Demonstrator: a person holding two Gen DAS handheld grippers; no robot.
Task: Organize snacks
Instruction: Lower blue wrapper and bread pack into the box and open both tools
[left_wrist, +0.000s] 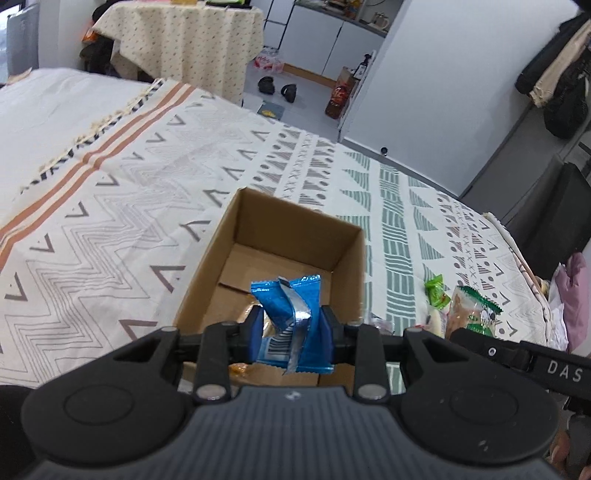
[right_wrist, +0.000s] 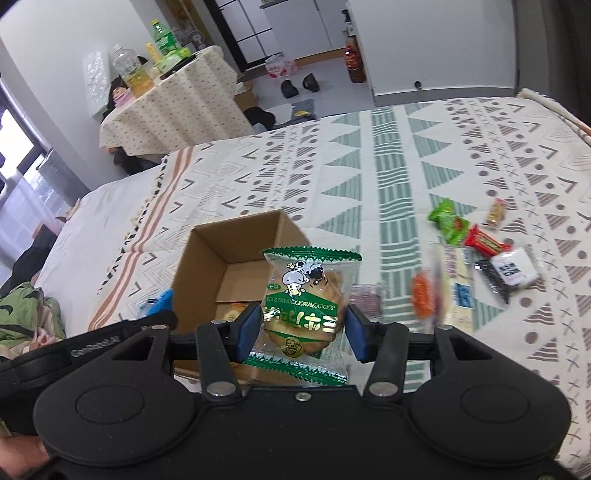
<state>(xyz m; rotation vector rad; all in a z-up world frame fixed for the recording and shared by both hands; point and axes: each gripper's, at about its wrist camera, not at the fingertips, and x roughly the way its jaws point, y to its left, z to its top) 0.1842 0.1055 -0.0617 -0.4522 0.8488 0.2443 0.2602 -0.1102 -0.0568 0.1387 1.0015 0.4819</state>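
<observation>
Blue packet (left_wrist: 291, 317): pinched in left gripper (left_wrist: 292, 328), above open box (left_wrist: 207, 258), likely for drop-in. Cookie packet (right_wrist: 308, 314): clamped in right gripper (right_wrist: 302, 330), near box rim. Loose snacks (right_wrist: 480, 254) on bedspread (right_wrist: 369, 177), beside box, unsorted.

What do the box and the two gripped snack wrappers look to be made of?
Box: plain brown cardboard, matte, creased flaps inside. Blue packet: glossy foil-like film, silvery twisted inside showing. Green-edged packet: clear shiny plastic, biscuit visible through it, zigzag-cut seals.

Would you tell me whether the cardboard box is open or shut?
Open: the cardboard box shows its bare inner walls and floor, with no lid or flaps covering the top.
</observation>
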